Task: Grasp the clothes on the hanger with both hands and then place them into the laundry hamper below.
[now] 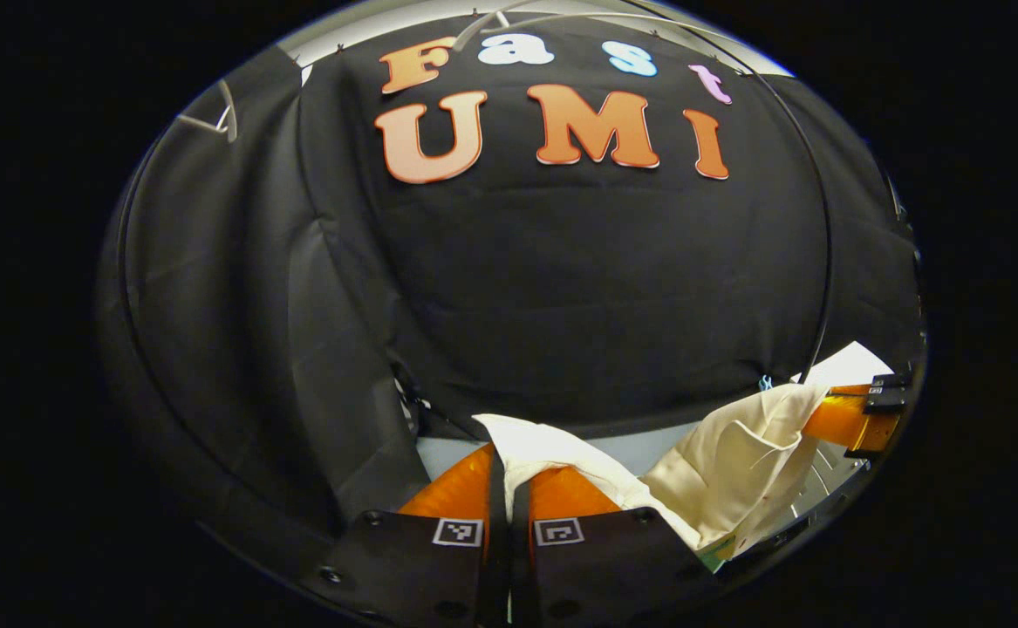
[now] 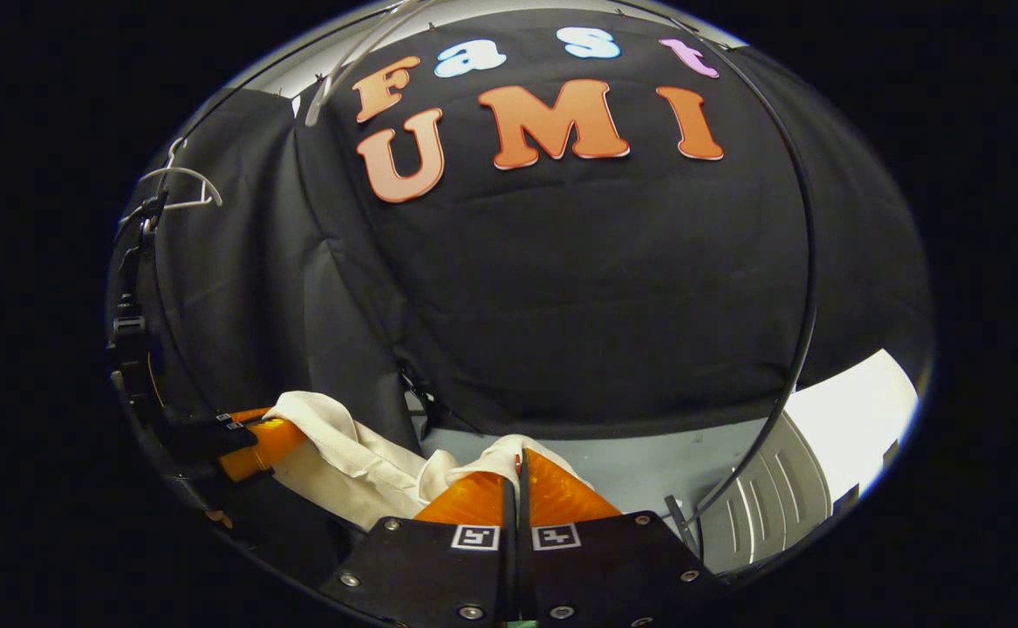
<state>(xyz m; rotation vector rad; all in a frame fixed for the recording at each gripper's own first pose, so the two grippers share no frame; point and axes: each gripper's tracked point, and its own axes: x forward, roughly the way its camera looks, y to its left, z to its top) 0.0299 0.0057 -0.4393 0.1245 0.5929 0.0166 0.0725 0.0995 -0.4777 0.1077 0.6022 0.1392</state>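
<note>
Left gripper (image 1: pixel 509 488) clenched on cream garment (image 1: pixel 735 471); right gripper (image 2: pixel 515 475) clenched on same cloth, which spans between both. White slatted hamper (image 2: pixel 761 515) sits low, right of right gripper; contents not visible. Black cloth wall (image 2: pixel 578 279) ahead.

Two grippers are present: the left gripper (image 1: pixel 502 462) and the right gripper (image 2: pixel 515 467), each with two fingers. One cream garment (image 1: pixel 735 471) is stretched between them. One white clothes hanger (image 2: pixel 179 179) hangs at upper left in the right gripper view. One white slatted laundry hamper (image 2: pixel 770 506) stands below. One thin black cable (image 2: pixel 809 262) crosses the backdrop.
</note>
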